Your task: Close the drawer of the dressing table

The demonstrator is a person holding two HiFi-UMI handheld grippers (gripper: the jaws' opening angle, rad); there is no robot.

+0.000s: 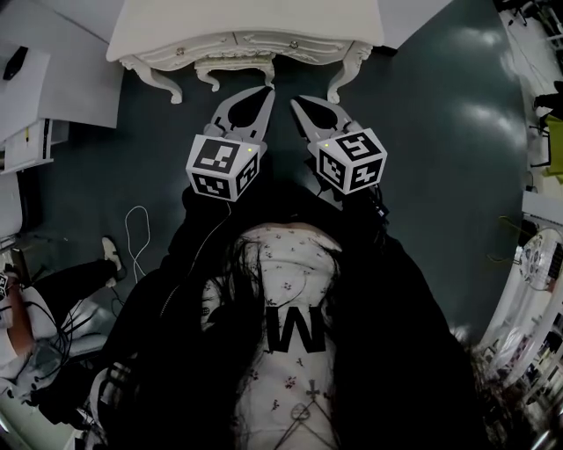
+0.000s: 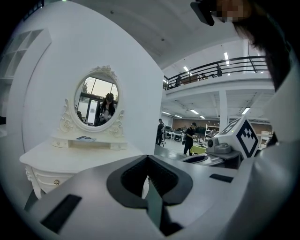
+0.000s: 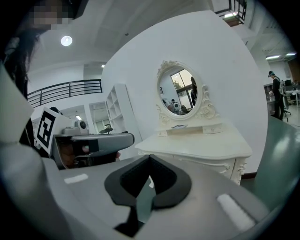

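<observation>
Both the left gripper (image 1: pixel 266 91) and right gripper (image 1: pixel 297 102), closed empty, hover just before the dressing table (image 1: pixel 246 22).

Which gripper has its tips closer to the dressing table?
The left gripper: in the head view its tips nearly reach the dressing table; the right gripper sits farther back.

A white curved wall (image 2: pixel 136 61) stands ahead of the fingers of the left gripper (image 2: pixel 148 158); a railed balcony (image 2: pixel 218 80) and ceiling strip lights (image 2: pixel 226 56) lie to their right.
</observation>
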